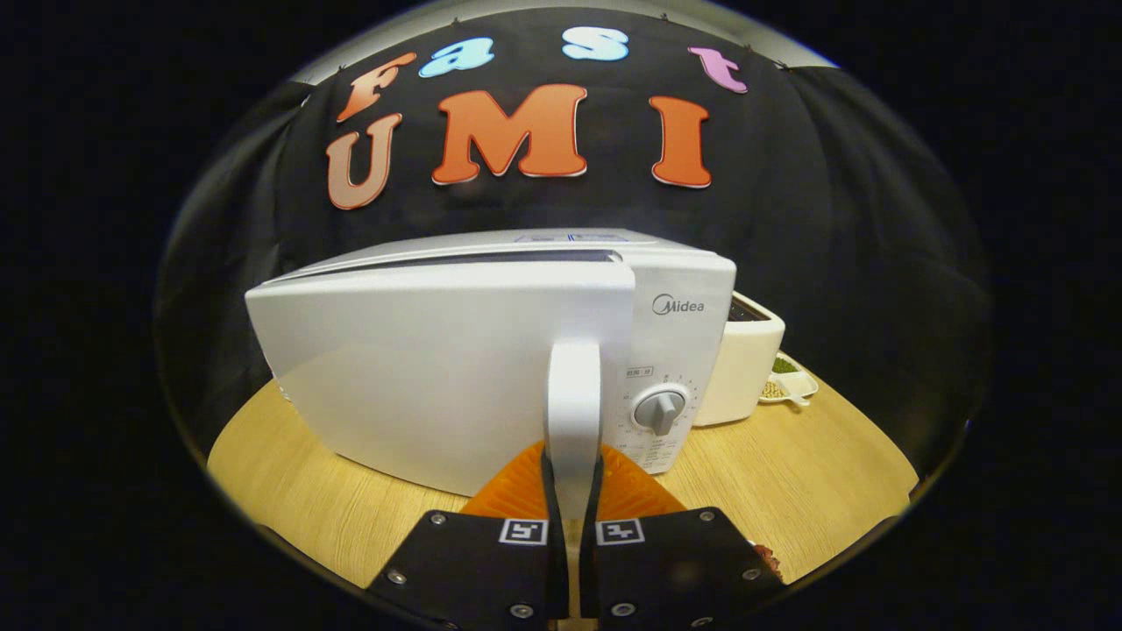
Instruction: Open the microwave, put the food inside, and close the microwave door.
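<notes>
Microwave (491,350) sits on the wood table (815,473), just ahead of the tongs (571,491). The tongs are pinching the door handle (573,412), one finger on each side of it, pressed close. The handle is a tall white bar. Its long way runs up and down, and it stands right between the fingers.

From the handle, the door (438,368) spreads out to the left of the tongs. It looks a little bit open, swung out from the box, with a dark gap along its top. The hinge seems to be at the far left end of the door.

Right of the handle is the panel with a round knob (659,410). Past the microwave on the right stands a white pot (745,368), and beside that a small dish (789,386).

I think the next move is a pull toward the tongs, curving left, to swing the door wide.
</notes>
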### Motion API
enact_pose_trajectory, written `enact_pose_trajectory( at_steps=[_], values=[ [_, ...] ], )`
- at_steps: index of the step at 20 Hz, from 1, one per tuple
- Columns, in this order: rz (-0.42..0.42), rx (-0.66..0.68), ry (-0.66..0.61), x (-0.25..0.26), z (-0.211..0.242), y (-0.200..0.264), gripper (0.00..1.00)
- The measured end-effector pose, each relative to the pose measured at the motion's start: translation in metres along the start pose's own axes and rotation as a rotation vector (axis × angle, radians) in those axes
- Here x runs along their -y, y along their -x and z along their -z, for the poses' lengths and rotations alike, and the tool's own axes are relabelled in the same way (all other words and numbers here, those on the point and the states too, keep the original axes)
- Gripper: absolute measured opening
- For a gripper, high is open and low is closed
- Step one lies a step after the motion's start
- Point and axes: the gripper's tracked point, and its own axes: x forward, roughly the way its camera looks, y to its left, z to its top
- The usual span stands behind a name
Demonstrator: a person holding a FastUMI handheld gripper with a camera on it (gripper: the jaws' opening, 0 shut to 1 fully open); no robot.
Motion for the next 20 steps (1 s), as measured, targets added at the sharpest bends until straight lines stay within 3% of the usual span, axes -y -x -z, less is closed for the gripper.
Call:
enact_pose_trajectory(
  at_steps=[11, 20],
  values=[
    [0.089, -0.034, -0.039, -0.048, 0.040, 0.100, 0.05],
    [0.071, -0.031, -0.019, -0.128, 0.063, 0.170, 0.05]
  ],
)
